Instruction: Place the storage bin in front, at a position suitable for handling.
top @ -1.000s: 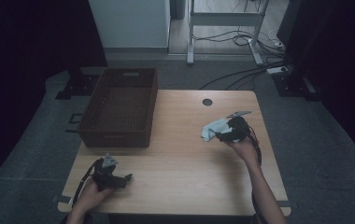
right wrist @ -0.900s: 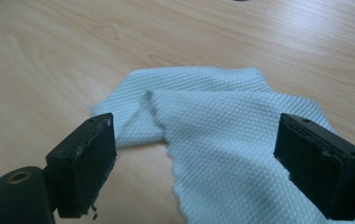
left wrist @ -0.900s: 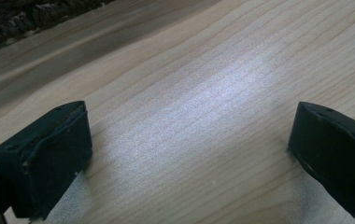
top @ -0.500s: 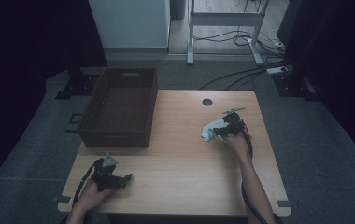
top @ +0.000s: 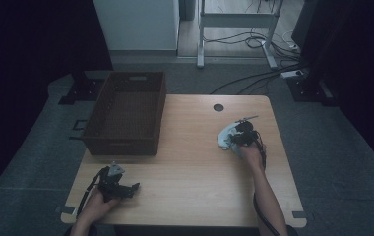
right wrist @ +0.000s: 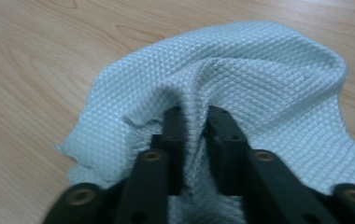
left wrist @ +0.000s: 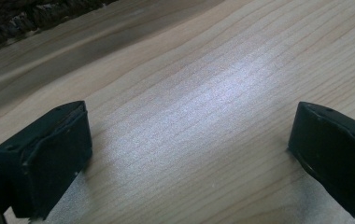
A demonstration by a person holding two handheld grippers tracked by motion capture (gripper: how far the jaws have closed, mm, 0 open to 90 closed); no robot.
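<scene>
Fold of the pale blue waffle-weave cloth (right wrist: 241, 88) sits pinched between the just-closed jaws of the right gripper (right wrist: 195, 122), the cloth spreading toward twelve o'clock, while the left gripper (left wrist: 185, 154) rests open, far away at the table's seven o'clock.

On the desk (top: 190, 162), the right gripper (top: 239, 139) has just closed on the pale cloth (top: 226, 137); the left gripper (top: 121, 188) rests near a wicker basket (top: 126, 115).
</scene>
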